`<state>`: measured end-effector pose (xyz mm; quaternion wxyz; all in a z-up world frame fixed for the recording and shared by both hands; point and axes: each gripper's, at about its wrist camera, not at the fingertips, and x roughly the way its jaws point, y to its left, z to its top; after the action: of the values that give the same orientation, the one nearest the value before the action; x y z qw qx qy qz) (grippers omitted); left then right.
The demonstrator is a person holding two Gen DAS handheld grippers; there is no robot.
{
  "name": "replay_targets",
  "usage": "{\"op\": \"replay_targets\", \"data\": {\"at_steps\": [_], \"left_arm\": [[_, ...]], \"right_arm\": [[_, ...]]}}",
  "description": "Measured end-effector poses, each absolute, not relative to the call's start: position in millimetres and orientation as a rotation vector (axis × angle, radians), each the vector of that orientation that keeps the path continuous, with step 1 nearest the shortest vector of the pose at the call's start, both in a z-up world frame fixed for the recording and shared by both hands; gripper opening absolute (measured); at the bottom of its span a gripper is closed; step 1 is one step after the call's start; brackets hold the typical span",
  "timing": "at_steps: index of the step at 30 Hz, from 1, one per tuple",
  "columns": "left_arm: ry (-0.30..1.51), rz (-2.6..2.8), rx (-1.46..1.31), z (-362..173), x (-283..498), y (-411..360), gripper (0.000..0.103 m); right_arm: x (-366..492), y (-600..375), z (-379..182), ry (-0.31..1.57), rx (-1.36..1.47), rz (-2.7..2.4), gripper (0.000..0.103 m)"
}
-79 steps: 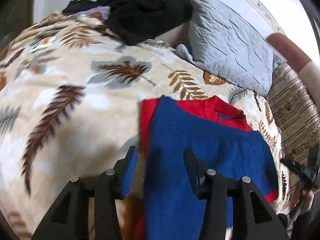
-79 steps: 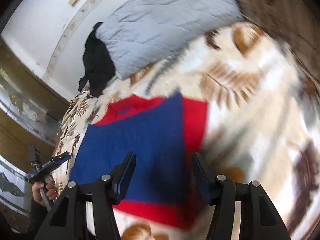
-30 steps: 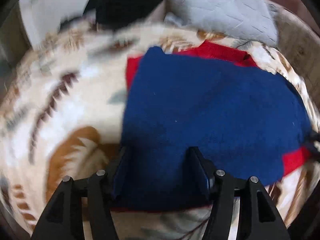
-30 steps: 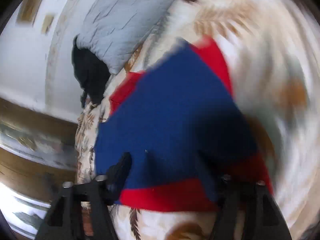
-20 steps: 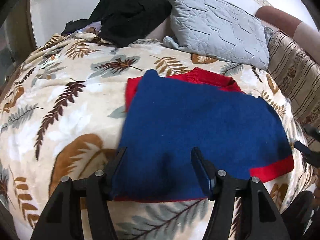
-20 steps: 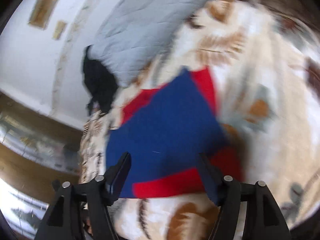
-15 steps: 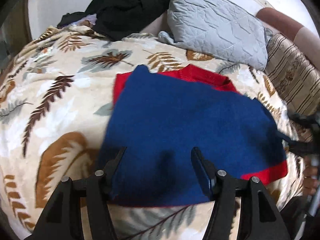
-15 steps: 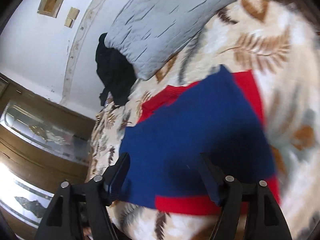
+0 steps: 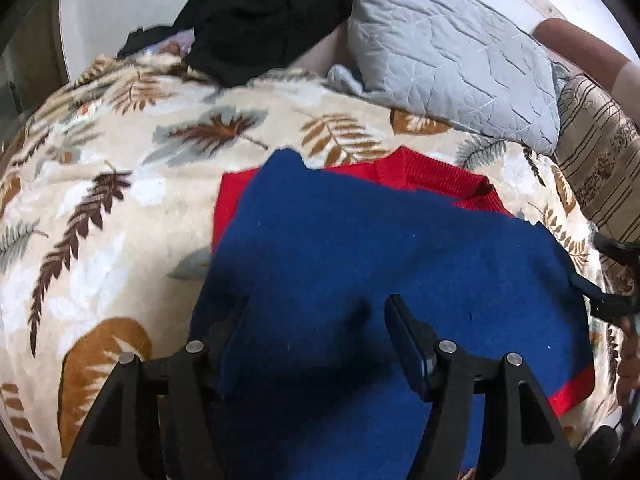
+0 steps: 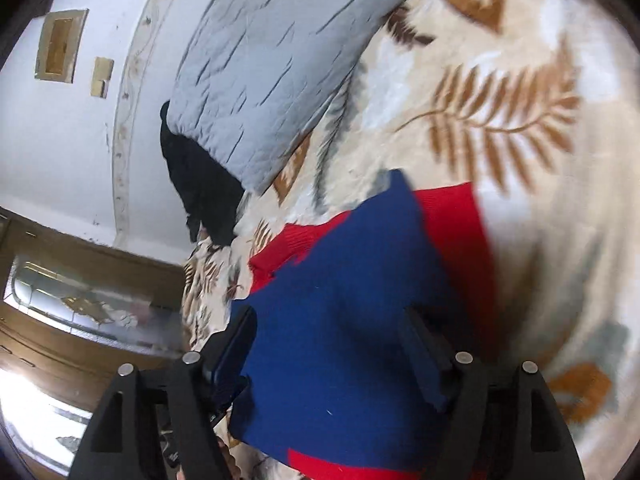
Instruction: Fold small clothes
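Observation:
A small blue and red sweater lies partly folded on the leaf-patterned blanket, blue side up, red collar at the far edge. My left gripper is open just above the sweater's near edge, holding nothing. In the right wrist view the same sweater fills the middle. My right gripper is open over its blue part, empty. The right gripper's tips also show at the right edge of the left wrist view.
A grey quilted pillow and a pile of black clothes lie at the head of the bed. A striped cushion lies at the right. A white wall and a wooden cabinet stand beyond the bed.
Both grippers have moved in closer and lower over the sweater's near part. The sweater itself has not moved. Both stay open.

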<state>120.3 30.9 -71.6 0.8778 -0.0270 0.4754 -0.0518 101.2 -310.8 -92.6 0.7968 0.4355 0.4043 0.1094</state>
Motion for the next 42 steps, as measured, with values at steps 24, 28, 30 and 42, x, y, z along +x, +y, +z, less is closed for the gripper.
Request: {"op": "replay_targets", "data": {"at_steps": [24, 28, 30, 42], "left_arm": [[1.020, -0.099, -0.097, -59, 39, 58, 0.071], [1.034, -0.102, -0.088, -60, 32, 49, 0.071], [1.037, -0.105, -0.081, -61, 30, 47, 0.071], [1.009, -0.107, -0.050, -50, 51, 34, 0.071]], "right_arm": [[-82, -276, -155, 0.780, 1.193, 0.163, 0.082], [-72, -288, -156, 0.724, 1.220, 0.100, 0.081], [-67, -291, -158, 0.711, 1.252, 0.071, 0.081], [-66, -282, -141, 0.868, 0.877, -0.089, 0.014]]}}
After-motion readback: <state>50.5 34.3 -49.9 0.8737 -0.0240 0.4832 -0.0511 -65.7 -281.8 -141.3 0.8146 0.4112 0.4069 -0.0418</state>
